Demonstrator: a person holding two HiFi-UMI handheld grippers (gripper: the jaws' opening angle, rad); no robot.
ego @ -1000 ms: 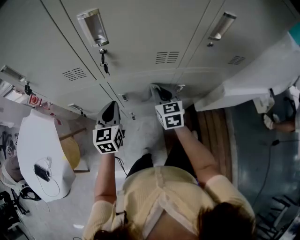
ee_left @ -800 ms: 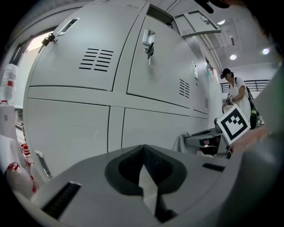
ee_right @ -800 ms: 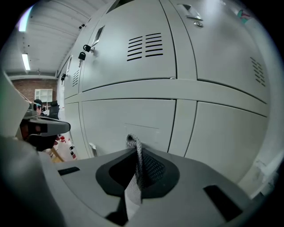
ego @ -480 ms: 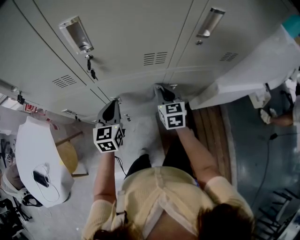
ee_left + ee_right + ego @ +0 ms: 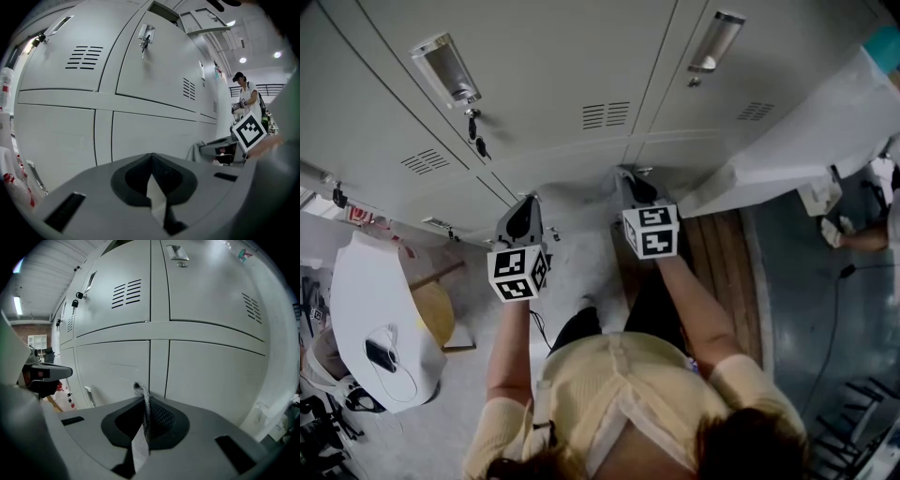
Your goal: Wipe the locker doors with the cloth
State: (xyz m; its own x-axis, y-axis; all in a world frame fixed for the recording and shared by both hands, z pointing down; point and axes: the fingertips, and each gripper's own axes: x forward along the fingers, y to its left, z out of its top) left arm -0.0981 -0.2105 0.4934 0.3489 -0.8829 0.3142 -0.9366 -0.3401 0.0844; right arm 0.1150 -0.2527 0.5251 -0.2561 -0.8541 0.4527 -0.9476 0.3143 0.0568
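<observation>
In the head view, the left gripper (image 5: 522, 214) at 9 o'clock and the right gripper (image 5: 633, 185) at 12 point at the locker doors (image 5: 581, 56); the left gripper view shows jaws together and empty; the right gripper view shows jaws clamped on the cloth (image 5: 142, 399), its tip poking toward 12.

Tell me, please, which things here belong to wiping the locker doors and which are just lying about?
For the job:
- locker doors
- cloth, pinched in the right tool
- left tool, shut, no cloth in it

Just lying about:
- white table with a dark device on it
- keys hanging from a locker lock
- person in the background
</observation>
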